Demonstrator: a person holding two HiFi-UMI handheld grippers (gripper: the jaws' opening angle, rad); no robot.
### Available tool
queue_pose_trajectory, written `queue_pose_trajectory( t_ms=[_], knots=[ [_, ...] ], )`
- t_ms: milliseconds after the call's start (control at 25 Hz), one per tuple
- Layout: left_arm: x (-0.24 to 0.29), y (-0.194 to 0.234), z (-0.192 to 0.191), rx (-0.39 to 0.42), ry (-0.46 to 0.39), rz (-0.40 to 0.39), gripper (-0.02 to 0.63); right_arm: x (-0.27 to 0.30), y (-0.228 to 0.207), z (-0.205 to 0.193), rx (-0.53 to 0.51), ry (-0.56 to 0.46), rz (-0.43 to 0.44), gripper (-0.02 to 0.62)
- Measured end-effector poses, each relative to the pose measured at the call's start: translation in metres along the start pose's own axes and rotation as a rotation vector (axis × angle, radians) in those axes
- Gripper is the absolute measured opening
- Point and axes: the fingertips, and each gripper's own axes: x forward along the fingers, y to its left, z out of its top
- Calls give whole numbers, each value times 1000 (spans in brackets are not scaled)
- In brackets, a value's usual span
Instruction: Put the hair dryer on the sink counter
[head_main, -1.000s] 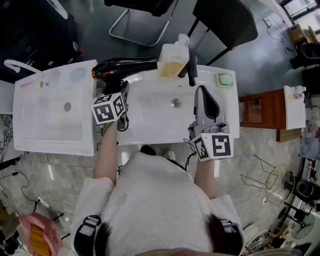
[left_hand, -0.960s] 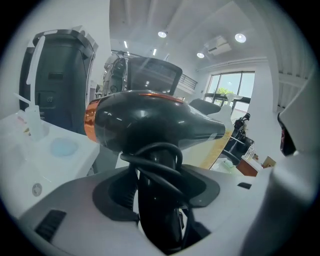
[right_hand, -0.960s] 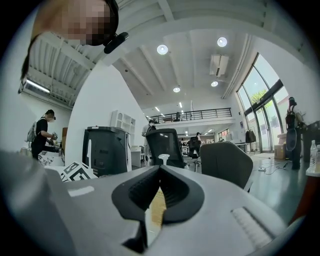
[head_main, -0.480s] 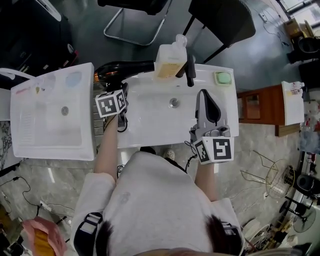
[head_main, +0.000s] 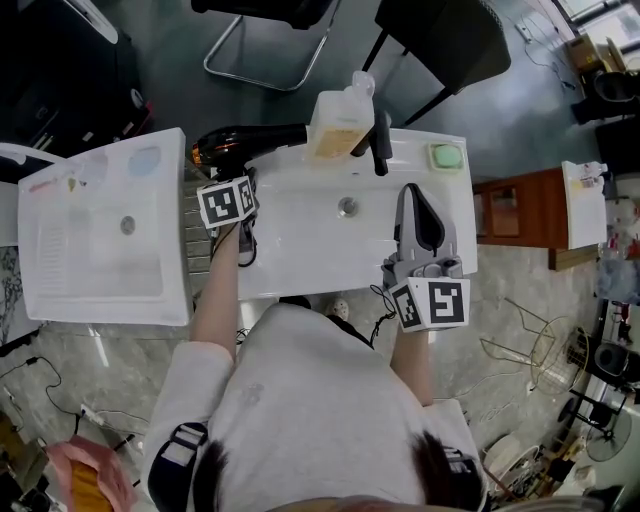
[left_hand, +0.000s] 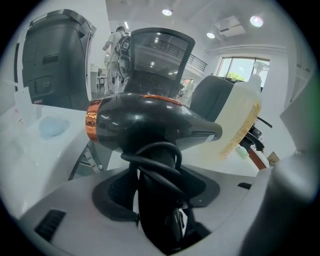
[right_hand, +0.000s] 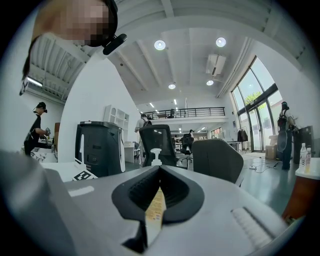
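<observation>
Likely risk of tipping off on release: hair dryer (head_main: 250, 142) at the 11 o'clock corner of the sink counter (head_main: 320, 280), rear end seemingly past the edge (soap bottle (head_main: 343, 120) near, at 12 o'clock). Left claw (left_hand: 159, 200) spread wide, clamping the cord-wrapped handle. Right claw (head_main: 418, 215) pinched together, empty, at 4 o'clock.

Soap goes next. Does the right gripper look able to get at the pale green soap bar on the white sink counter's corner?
Probably yes. The right gripper, jaws together and empty, has the pale green soap bar just beyond its tips with nothing between; the black faucet stands clear, aside.
</observation>
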Motion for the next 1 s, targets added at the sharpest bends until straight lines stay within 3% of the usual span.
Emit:
queue_pose_trajectory(
  t_ms=[1000],
  knots=[
    [17, 3, -6, 5, 76, 28, 256, 12, 3, -4, 6, 9, 18, 11]
  ],
)
